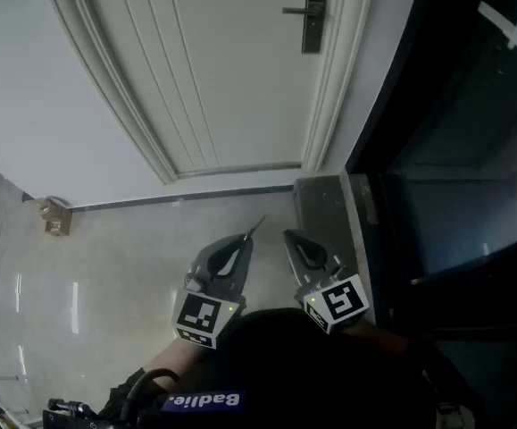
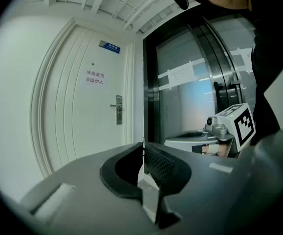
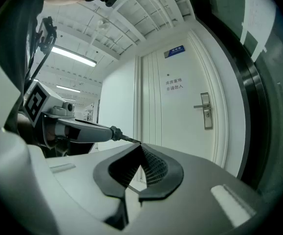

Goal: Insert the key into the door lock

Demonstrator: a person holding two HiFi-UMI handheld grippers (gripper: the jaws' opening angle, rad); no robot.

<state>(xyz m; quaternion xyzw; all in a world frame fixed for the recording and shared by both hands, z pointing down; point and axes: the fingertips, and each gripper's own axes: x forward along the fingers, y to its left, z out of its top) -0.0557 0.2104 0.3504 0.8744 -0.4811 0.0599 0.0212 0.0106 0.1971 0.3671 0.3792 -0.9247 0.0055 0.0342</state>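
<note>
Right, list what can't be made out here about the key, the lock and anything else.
- Keyhole: the lock plate is too small in the head view and both gripper views to show it.
- Key: only a thin tip shows; the left gripper's shut jaws hide the rest.
- Brownish object at the head view's left: too small to name.

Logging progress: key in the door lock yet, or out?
Out. The key juts from the shut left hand-held gripper, held low and well short of the door lock.
</note>
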